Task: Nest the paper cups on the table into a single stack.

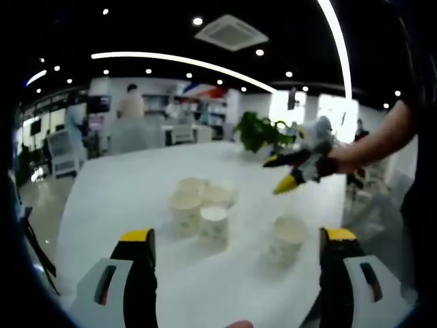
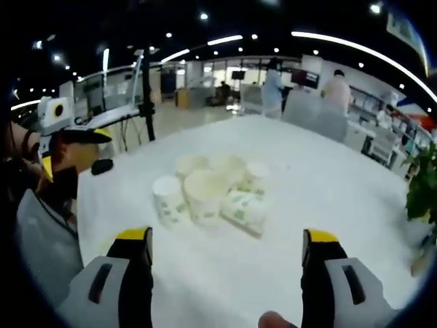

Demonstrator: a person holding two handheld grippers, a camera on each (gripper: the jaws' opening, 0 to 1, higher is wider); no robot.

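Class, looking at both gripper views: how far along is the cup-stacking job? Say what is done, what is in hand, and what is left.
Done: nothing looks nested yet. The paper cups stand or lie loose in a cluster on the white table, with one cup apart from the rest.
In hand: nothing. The left gripper and right gripper are both open and empty.
Left: every cup has to be picked up and nested into one stack.

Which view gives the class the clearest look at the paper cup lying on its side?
The right gripper view: the tipped paper cup lies in front of the cluster, its green print and full side showing, between open jaws. In the left gripper view, the cluster of cups is blurred, and I cannot make out a tipped cup there.
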